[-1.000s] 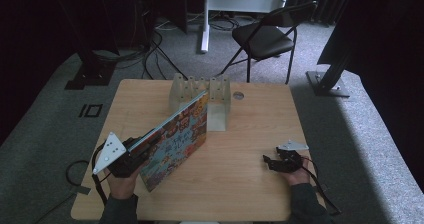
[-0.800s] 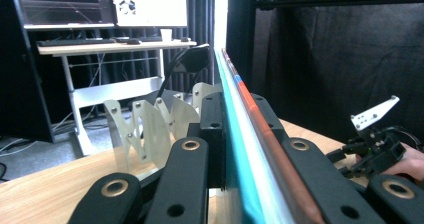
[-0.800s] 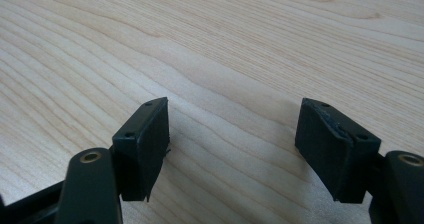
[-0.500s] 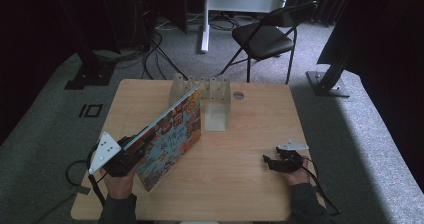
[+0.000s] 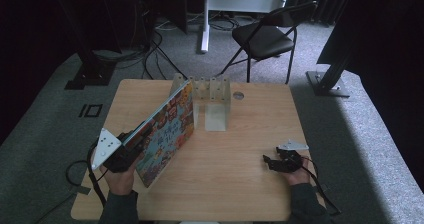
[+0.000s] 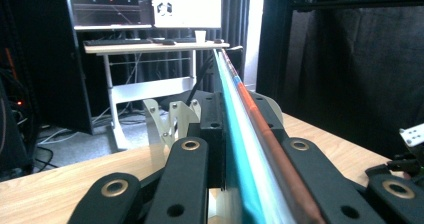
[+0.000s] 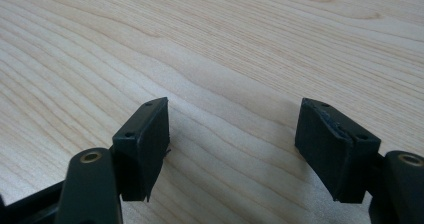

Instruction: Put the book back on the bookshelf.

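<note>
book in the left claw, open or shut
Shut. The book shows one flat cover from above, and the left gripper view has its edge as one thin closed slab clamped in the left claw.

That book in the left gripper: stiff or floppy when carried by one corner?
Probably stiff: the book stays flat while the left gripper clamps one end. Thin edge suggests it's light. The glossy cover might slip.

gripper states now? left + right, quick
Left gripper: shut on the picture book, gripping it by its lower edge, book tilted up off the table.
Right gripper: open, holding nothing, low over bare wood.
</note>
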